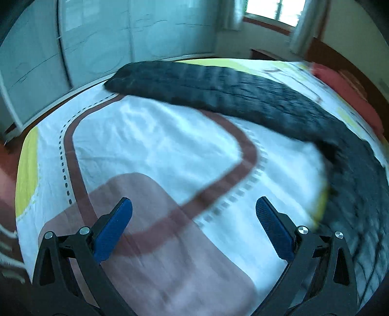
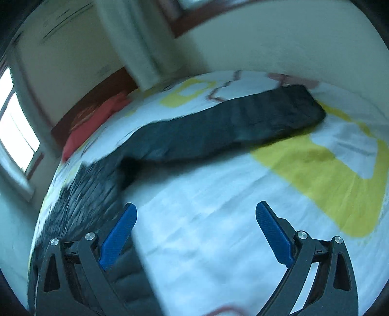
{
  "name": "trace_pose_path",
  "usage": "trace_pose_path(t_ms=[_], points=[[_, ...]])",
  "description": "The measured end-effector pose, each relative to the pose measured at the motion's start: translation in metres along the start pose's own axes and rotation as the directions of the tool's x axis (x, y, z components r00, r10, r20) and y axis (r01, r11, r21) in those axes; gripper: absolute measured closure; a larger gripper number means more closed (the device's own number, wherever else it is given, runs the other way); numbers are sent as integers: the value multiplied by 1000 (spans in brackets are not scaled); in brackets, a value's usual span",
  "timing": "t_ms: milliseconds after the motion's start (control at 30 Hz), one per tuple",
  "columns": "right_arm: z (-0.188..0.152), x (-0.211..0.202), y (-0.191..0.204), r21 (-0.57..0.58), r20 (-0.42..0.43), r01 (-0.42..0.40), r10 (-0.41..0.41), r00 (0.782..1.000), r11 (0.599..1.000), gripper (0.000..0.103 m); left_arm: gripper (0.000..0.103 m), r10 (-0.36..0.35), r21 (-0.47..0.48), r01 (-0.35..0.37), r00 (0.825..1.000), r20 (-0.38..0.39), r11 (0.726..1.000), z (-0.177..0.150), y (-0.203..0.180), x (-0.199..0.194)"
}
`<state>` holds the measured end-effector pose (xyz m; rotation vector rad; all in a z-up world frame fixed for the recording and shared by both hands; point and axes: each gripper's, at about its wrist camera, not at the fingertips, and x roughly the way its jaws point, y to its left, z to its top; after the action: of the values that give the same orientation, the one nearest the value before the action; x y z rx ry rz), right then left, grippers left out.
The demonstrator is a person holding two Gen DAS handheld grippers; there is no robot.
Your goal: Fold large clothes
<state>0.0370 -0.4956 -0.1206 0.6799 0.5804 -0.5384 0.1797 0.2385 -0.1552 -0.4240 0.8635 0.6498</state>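
Note:
A large dark quilted jacket (image 1: 238, 94) lies spread on the bed. One long sleeve stretches to the far left and the body runs down the right side in the left wrist view. My left gripper (image 1: 194, 206) is open and empty, above the bedsheet, left of the jacket's body. In the right wrist view the jacket (image 2: 218, 126) has a sleeve stretching to the far right and its body at the lower left. My right gripper (image 2: 195, 210) is open and empty, its left finger (image 2: 119, 235) over the jacket's edge.
The bed has a white sheet (image 1: 158, 145) with brown and yellow shapes. A red pillow (image 2: 94, 119) lies at the head of the bed. A pale wardrobe (image 1: 97, 36) stands beyond the bed. Windows (image 1: 272, 9) with curtains are on the walls.

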Motion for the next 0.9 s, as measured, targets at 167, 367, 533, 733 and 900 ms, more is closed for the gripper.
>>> trace_pose_path(t_ms=[167,367,533,733,900], points=[[26,29,-59,237,5,-51,52,999,970,36,2,61,-33,-61,998,9,998,-3,13,16],[42,46,-108,444,100,-125,89,991,887,36,2,83,-20,-82,996,35,996,-8,11,16],[57,53,-115,472,176,-158,83,981,867,35,2,101,-12,-101,994,43,995,-8,8,20],[75,63,-128,489,265,-170,40,963,856,35,2,103,-14,-103,993,51,995,-9,8,20],[95,77,-125,446,231,-66,-43,972,893,57,2,75,-43,-73,996,55,996,-7,13,20]])
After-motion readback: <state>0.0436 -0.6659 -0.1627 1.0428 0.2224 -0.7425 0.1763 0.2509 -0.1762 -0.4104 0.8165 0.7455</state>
